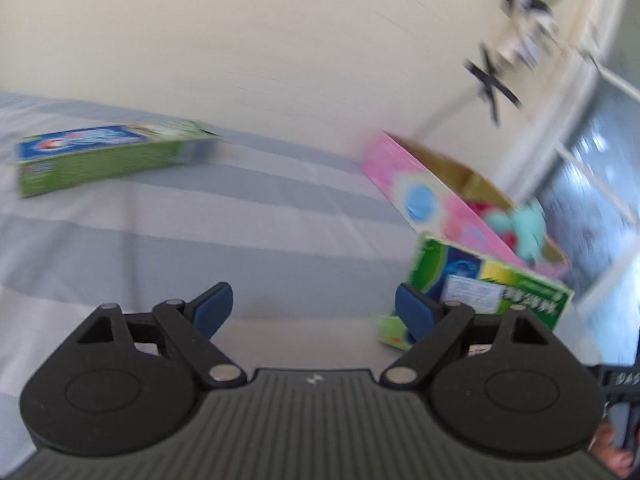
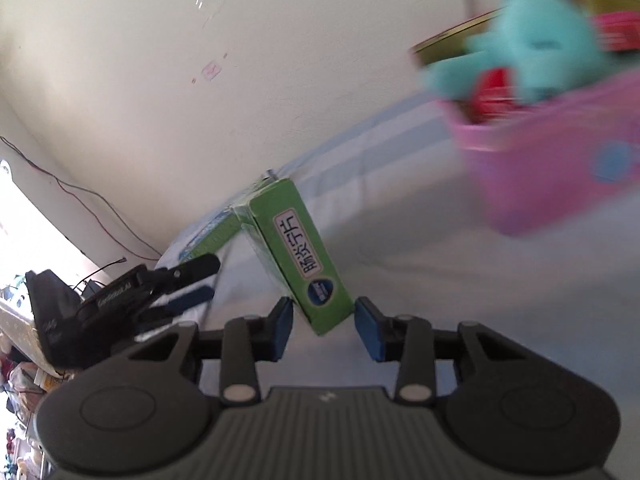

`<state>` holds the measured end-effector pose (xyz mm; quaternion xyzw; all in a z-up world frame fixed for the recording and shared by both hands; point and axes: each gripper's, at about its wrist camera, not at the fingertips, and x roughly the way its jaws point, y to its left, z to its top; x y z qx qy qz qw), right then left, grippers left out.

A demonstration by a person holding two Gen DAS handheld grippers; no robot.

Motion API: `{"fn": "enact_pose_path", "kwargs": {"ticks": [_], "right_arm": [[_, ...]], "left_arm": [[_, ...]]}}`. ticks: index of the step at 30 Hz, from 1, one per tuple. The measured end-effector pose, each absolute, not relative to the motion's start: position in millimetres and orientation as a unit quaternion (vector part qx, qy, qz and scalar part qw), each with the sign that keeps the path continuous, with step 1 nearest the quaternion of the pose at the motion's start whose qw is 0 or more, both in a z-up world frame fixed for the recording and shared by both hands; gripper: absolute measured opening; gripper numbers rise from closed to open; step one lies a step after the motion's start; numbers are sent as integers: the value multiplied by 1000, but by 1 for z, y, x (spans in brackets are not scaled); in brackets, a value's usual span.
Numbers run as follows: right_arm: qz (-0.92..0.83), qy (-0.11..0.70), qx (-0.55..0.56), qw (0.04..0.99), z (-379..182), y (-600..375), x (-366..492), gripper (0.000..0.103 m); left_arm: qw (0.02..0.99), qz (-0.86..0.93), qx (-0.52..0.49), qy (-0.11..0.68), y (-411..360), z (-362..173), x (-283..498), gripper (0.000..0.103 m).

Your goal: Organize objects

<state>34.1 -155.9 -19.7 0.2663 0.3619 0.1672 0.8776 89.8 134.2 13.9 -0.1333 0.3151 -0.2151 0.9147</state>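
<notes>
My right gripper (image 2: 323, 316) is shut on the near end of a green medicine box (image 2: 296, 248), which slants up and away from the pads. The same box (image 1: 492, 284) shows at the right of the left wrist view, just in front of a pink cardboard box (image 1: 424, 192). My left gripper (image 1: 314, 308) is open with nothing between its blue pads, over the striped bedsheet (image 1: 200, 232). A green and blue toothpaste box (image 1: 100, 156) lies on the sheet at the far left. From the right wrist view, the left gripper (image 2: 192, 280) sits low on the left.
The pink box (image 2: 560, 160) holds a teal plush toy (image 2: 540, 48) and a red item (image 2: 492, 92). A cream wall (image 1: 280, 40) runs behind the bed, and a window (image 1: 600, 184) is at the right. Cluttered items stand off the bed's edge (image 2: 24, 360).
</notes>
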Motion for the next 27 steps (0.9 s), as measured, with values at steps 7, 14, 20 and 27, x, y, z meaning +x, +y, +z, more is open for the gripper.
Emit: {"fn": "enact_pose_path", "kwargs": {"ticks": [7,14,20,27], "right_arm": [[85,321,269,904,-12,-234,-49,45],[53,295,207,931,-8,-262,-81,81],[85,311,68,944,-19,-224,-57,86],[112,309,23,944,-31,-196,-20,64]], "left_arm": [[890,-309,-93,324,56,21,65,90],[885,-317,-45,339,-12,21,73,90],[879,-297,-19,373,-26,13,90,90],[880,-301,-1,367,-39,21,73,83]]}}
